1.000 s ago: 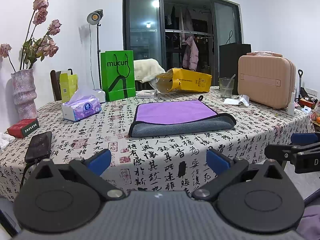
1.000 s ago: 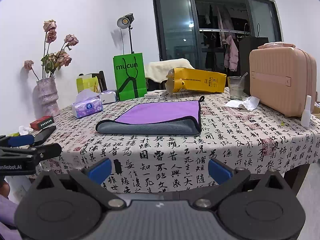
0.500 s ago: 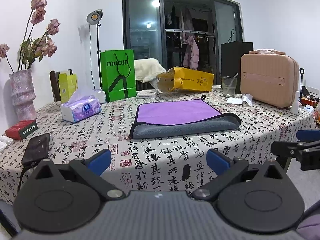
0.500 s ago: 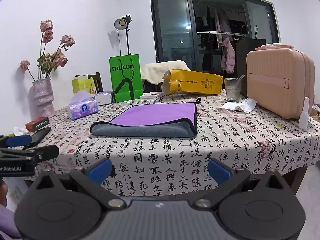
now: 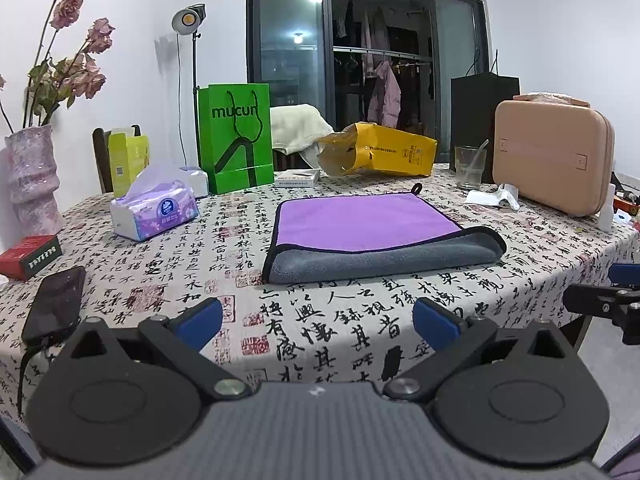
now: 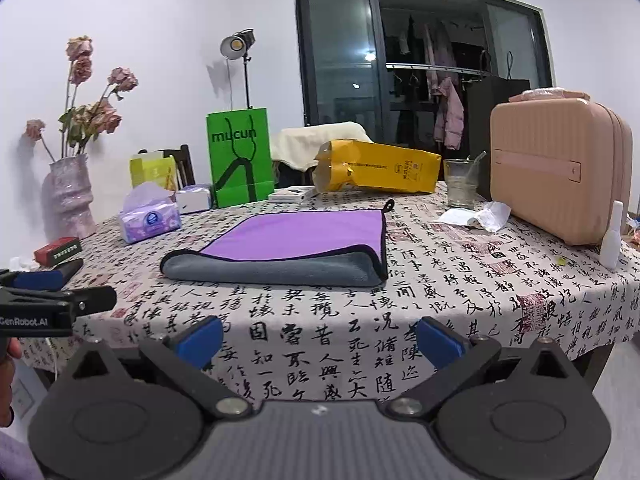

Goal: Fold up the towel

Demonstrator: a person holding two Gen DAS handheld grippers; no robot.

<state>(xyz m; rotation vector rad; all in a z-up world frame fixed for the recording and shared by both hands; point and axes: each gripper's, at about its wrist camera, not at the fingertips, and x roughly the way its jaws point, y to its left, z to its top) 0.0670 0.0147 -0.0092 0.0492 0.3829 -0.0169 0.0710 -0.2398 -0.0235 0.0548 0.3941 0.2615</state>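
I see the table under its calligraphy-print cloth filling most of both views. The pink suitcase stands upright at about two o'clock on it, the green bag at eleven o'clock toward the far edge. The towel lies folded at twelve o'clock from me, near the table's middle, purple face up with the grey fold along its near edge and a small loop at its far right corner. The tissue pack sits at ten o'clock, well apart from it. My left gripper and right gripper both hover short of the near table edge, tongs spread wide apart and holding nothing.
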